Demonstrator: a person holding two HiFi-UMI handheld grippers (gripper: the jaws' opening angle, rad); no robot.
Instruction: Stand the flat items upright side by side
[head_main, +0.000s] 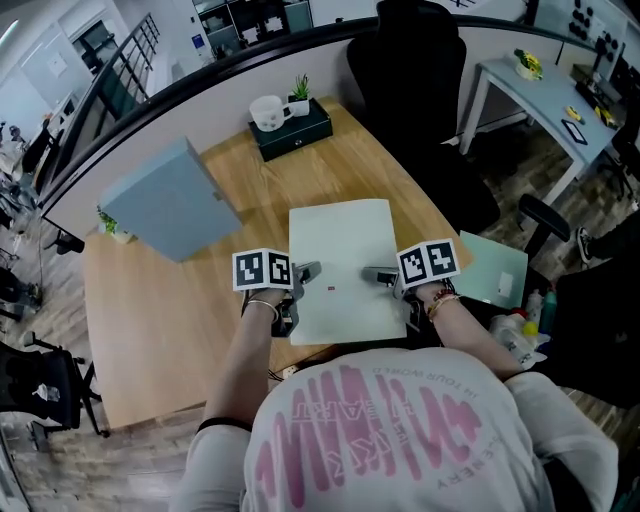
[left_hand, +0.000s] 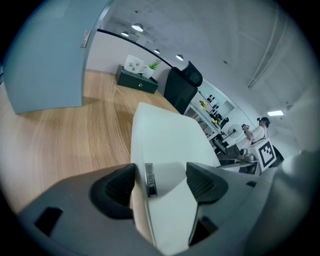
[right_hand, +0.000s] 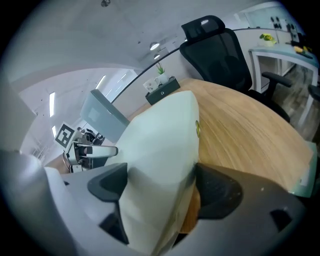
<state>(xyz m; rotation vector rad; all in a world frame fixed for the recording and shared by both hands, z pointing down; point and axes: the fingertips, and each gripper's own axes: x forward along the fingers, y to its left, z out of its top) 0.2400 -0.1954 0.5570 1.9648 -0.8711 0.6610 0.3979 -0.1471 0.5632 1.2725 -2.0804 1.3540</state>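
Fingers (left_hand: 112, 190) on left gripper (head_main: 306, 271) and right gripper (head_main: 379, 275) both pinch the folder (head_main: 340, 250) edges; uneven tilting could twist it loose.

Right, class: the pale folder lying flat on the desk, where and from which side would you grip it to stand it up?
Take the pale folder by its two long side edges, left gripper from the left, right gripper from the right. It lies flat and broad, so only its edges fit between jaws; paired grips should tip it up evenly.
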